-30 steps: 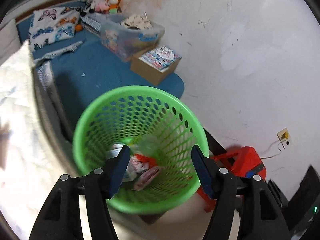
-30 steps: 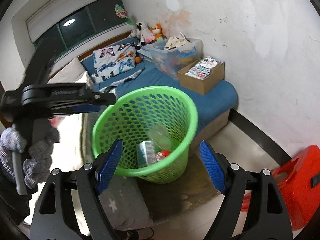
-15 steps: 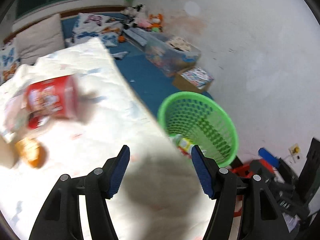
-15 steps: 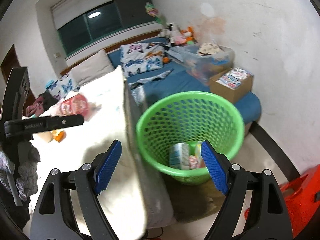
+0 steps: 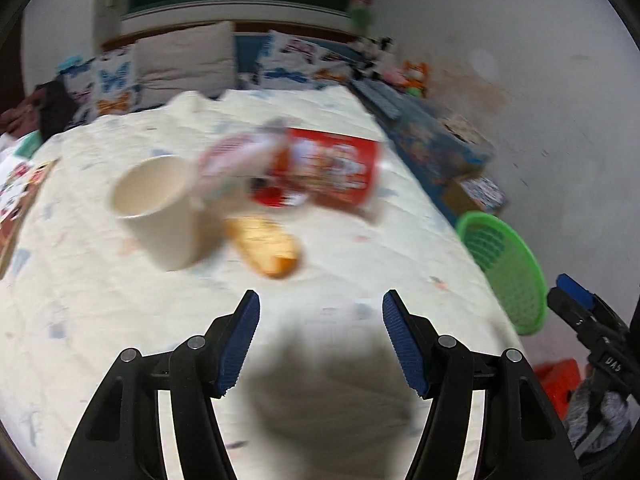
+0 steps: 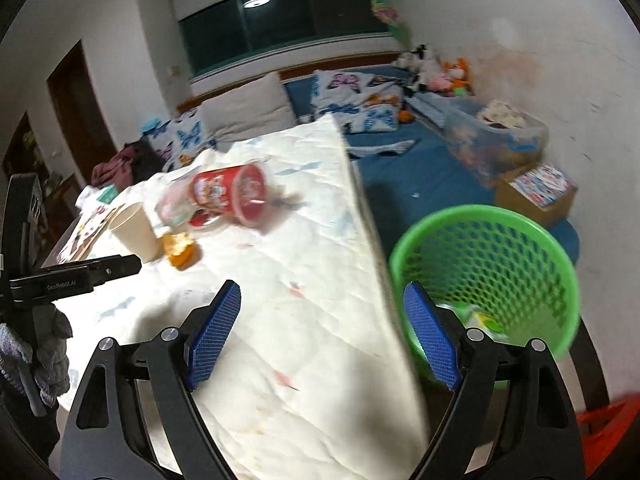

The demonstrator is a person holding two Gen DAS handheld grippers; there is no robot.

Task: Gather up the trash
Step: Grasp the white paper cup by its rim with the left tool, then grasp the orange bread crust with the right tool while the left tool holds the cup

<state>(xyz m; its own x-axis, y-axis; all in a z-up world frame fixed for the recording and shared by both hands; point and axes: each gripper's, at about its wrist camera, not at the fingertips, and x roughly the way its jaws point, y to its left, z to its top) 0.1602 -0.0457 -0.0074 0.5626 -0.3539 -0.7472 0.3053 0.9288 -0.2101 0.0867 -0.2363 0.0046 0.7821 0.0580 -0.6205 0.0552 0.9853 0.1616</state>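
On the white quilted surface [image 5: 360,264] lie a cream paper cup [image 5: 160,208], a red snack canister on its side [image 5: 332,172], a crumpled pink-white wrapper [image 5: 236,160] and an orange-yellow packet [image 5: 264,250]. The same cup [image 6: 134,230], canister [image 6: 230,194] and packet [image 6: 180,250] show in the right wrist view. My left gripper [image 5: 320,336] is open and empty, short of the packet. My right gripper [image 6: 320,332] is open and empty over the surface's right edge. The green mesh basket [image 6: 496,220] beside it holds trash; it also shows in the left wrist view [image 5: 516,276].
Behind lie a blue bed [image 6: 424,168] with butterfly pillows [image 6: 360,100], a clear storage bin [image 6: 496,136] and a cardboard box [image 6: 540,192]. A red case [image 6: 608,436] sits on the floor at right. A picture book [image 5: 20,196] lies at the surface's left edge.
Both grippers have swung left, away from the basket and toward the quilted surface. The cup, canister and packet have come into the middle of the left view. Both jaws stay open.
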